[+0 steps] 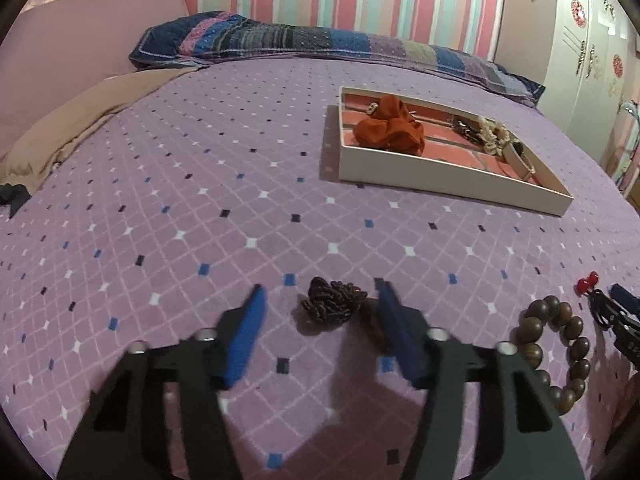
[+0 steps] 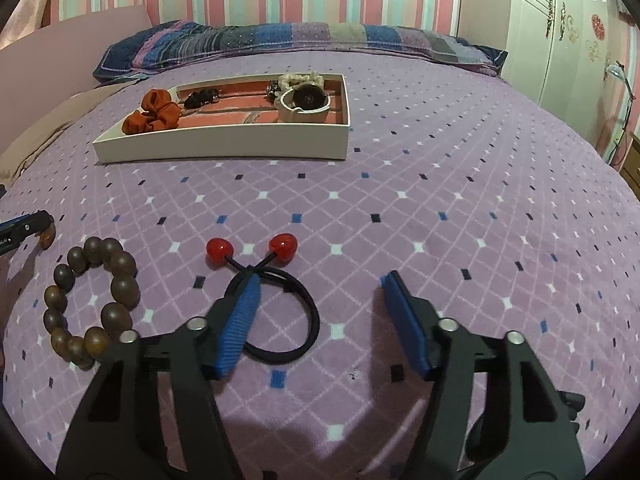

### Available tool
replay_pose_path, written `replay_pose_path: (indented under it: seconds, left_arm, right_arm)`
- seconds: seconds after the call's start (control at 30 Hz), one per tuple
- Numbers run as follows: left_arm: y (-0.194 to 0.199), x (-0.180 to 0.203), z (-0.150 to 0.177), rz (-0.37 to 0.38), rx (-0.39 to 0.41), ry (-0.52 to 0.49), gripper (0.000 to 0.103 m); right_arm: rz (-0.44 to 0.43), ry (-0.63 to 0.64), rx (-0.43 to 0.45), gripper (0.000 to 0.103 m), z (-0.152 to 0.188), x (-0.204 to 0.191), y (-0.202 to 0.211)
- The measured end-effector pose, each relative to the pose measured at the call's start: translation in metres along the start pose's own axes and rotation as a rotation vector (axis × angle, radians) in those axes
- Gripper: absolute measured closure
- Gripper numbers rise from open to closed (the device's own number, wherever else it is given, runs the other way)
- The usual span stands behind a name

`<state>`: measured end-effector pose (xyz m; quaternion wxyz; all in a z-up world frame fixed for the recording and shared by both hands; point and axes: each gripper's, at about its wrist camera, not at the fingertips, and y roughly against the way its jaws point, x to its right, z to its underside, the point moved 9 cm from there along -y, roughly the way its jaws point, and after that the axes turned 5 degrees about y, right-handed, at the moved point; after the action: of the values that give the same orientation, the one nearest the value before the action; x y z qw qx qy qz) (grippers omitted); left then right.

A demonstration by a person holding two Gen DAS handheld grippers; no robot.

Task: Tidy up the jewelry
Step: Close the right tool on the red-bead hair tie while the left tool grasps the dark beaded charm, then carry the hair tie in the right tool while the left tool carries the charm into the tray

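My left gripper [image 1: 318, 294] is open, with a dark braided bracelet [image 1: 333, 305] lying on the bed between its fingertips. A brown wooden bead bracelet [image 1: 558, 348] lies to its right; it also shows in the right wrist view [image 2: 94, 298]. My right gripper [image 2: 320, 284] is open over a black hair tie with two red beads [image 2: 276, 300]; its left finger overlaps the tie. A white tray [image 2: 224, 146] further back holds an orange scrunchie [image 2: 154, 116], a cream scrunchie, a watch and dark pieces. The tray shows in the left wrist view [image 1: 440, 180] too.
The purple diamond-patterned bedspread [image 2: 440, 200] covers the bed. A patchwork pillow [image 1: 280, 44] lies along the far edge. A tan cloth [image 1: 80, 120] lies at the left. A white wardrobe [image 2: 560, 28] stands at the right.
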<state>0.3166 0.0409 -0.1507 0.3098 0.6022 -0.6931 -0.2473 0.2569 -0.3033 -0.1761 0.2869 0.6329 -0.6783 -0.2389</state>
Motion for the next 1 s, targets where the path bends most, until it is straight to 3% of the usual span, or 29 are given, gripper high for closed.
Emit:
replay_pose_path:
  seconds: [0.13, 0.4, 0.6, 1.0]
  left_arm:
    - [-0.001, 0.004, 0.0, 0.026, -0.007, -0.007, 0.062]
    - [-0.006, 0.007, -0.002, 0.055, -0.02, -0.004, 0.071]
    - [-0.005, 0.008, -0.003, 0.031, -0.011, -0.02, 0.076]
    - [0.01, 0.016, -0.01, 0.012, 0.027, -0.043, 0.082]
  right_arm:
    - [-0.029, 0.013, -0.003, 0.063, 0.0, -0.006, -0.001]
    - [-0.058, 0.011, -0.003, 0.081, 0.0, -0.01, -0.001]
    - [-0.07, 0.019, 0.0, 0.097, -0.001, -0.013, -0.001]
    - [-0.073, 0.021, 0.06, 0.099, -0.018, -0.014, 0.014]
